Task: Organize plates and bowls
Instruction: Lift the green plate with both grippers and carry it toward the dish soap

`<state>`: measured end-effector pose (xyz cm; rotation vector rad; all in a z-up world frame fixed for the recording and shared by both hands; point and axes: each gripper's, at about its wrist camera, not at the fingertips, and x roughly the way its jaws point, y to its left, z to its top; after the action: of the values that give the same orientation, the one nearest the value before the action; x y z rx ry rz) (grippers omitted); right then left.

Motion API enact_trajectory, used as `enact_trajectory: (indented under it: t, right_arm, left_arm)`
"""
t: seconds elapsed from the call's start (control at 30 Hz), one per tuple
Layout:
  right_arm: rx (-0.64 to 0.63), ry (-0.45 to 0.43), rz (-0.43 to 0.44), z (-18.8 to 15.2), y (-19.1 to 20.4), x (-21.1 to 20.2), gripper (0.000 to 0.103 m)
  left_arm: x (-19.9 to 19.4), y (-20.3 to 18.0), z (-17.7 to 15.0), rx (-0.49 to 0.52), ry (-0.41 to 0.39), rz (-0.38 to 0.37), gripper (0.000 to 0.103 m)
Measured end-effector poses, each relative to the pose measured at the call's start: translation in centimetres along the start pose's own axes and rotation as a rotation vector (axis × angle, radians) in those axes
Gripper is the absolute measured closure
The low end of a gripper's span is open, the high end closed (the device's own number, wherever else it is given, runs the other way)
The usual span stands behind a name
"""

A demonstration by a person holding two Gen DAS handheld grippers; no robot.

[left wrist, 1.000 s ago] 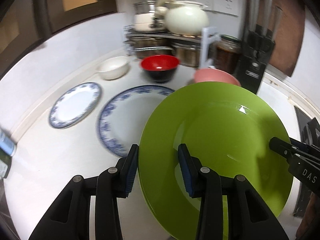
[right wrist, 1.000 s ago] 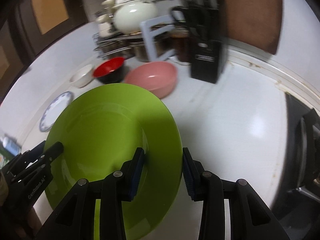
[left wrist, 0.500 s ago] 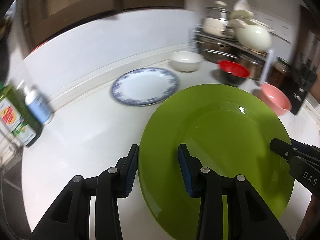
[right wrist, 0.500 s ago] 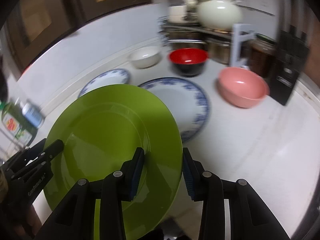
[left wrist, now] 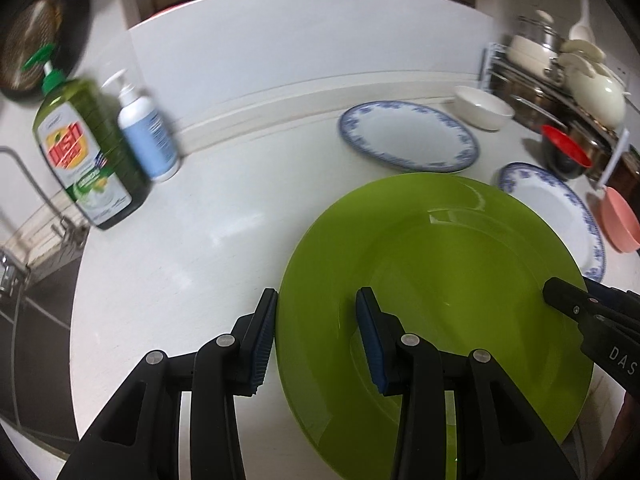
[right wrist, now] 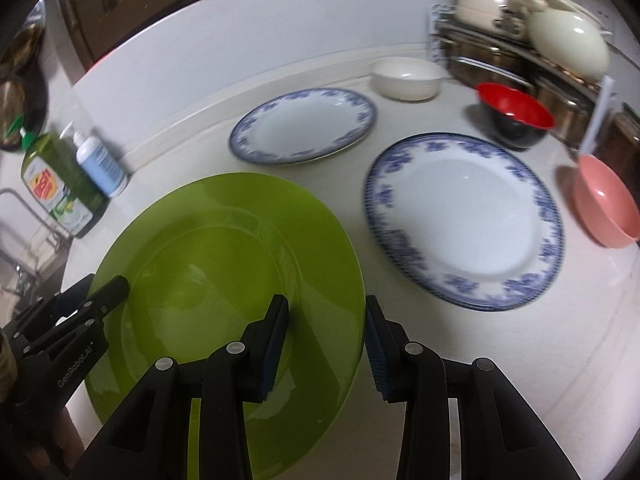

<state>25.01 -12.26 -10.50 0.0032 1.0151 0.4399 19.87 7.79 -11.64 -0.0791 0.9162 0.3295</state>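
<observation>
Mounted behind each gripper, angled down at the counter [left wrist: 200,240], close up; sharing the green plate [left wrist: 440,300] between them.

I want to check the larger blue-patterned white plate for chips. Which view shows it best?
The right wrist view: the larger blue-patterned white plate is fully visible. In the left wrist view, the round green plate covers part of it.

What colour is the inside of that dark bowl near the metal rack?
Bright red inside, black outside: the bowl shows best in the right wrist view.
</observation>
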Motion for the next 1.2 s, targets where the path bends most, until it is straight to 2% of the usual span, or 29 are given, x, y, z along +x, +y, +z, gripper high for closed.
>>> enact_trajectory:
  t: [0.37,1.03,1.2]
  right_arm:
    - [-0.057,0.055,0.023,0.1,3.6,3.5,0.064]
    - [-0.084,0.1,-0.002,-0.7,4.3,5.2,0.063]
    - [-0.082,0.109,0.012,-0.9,4.2,5.3,0.063]
  left_arm:
    - [2.8,3.5,-1.0,-0.049,0.054,0.042,0.063]
    - [4.8,3.6,-2.3,-0.026,0.117,0.051,0.063]
    - [4.4,3.9,-2.2,-0.038,0.102,0.051,0.064]
